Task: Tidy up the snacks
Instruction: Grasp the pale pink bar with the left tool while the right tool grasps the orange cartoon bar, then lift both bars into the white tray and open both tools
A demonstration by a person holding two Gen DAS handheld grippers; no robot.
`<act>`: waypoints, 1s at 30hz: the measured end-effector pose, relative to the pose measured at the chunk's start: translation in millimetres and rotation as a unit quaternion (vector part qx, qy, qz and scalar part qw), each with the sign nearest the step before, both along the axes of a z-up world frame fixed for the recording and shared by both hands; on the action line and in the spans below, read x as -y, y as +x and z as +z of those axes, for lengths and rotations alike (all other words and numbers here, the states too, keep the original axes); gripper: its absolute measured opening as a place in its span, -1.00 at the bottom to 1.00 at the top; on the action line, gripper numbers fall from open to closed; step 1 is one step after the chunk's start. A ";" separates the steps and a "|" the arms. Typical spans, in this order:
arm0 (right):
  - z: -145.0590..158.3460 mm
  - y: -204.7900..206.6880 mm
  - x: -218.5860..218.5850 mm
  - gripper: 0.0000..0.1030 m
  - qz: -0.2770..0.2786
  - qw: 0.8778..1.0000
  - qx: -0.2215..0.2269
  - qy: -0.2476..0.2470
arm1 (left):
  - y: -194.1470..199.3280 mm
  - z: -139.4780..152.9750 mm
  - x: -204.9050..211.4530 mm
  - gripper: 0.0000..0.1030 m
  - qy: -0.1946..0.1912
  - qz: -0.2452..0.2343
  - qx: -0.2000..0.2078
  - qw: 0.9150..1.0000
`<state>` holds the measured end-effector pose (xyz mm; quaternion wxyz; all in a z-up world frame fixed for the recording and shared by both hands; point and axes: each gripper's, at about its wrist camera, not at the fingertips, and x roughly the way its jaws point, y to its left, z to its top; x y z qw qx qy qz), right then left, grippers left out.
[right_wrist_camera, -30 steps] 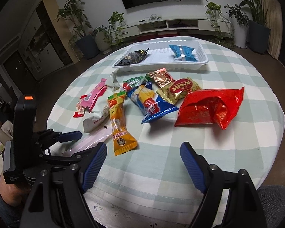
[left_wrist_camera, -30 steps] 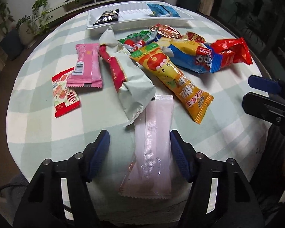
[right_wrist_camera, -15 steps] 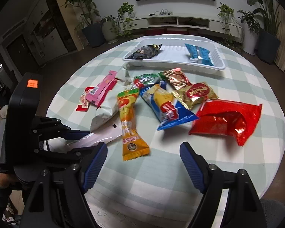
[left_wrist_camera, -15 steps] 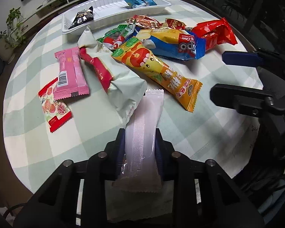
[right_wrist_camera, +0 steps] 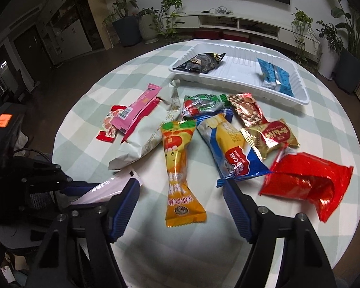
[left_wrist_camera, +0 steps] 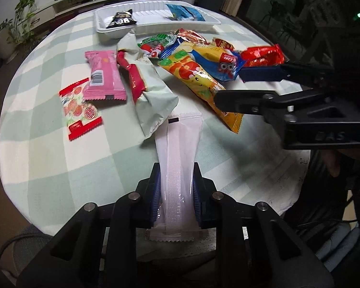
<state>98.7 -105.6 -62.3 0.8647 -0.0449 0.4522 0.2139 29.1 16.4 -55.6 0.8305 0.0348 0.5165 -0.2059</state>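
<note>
The left gripper (left_wrist_camera: 175,193) has its jaws clamped on the lower part of a pale pink wrapper (left_wrist_camera: 178,158), whose far end reaches toward the mint-white bag (left_wrist_camera: 153,96). 1 second ago those jaws stood wide on either side of it, flat on the counter (left_wrist_camera: 48,148).

The right gripper (right_wrist_camera: 181,204) is closing, its jaws still apart with the bottom end of the orange-yellow snack bar (right_wrist_camera: 178,168) between them; whether the pads touch it yet is hard to tell from here. Earlier this gripper sat farther back, off toward the counter's near edge.

The other packets crowd the middle: the blue-and-yellow cake pack (right_wrist_camera: 230,148) and the red bag (right_wrist_camera: 307,180) lie to the right. The white tray (right_wrist_camera: 297,91) at the far edge holds 2 packets with bare room between them. The near counter is open cloth.
</note>
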 end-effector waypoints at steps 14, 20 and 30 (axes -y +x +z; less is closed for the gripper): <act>-25.8 12.4 -17.3 -0.47 0.015 0.999 -0.042 -0.026 | -8.8 -0.5 -9.7 -0.59 -0.028 0.013 0.007 1.000; -24.5 7.6 -12.2 -0.63 0.014 0.999 -0.044 -0.010 | -8.2 -1.0 -10.4 -0.59 -0.031 0.017 0.008 0.999; 3.9 -17.0 18.9 -0.67 0.002 0.996 -0.039 0.086 | -13.0 20.1 -16.8 -0.59 -0.073 0.016 0.015 0.997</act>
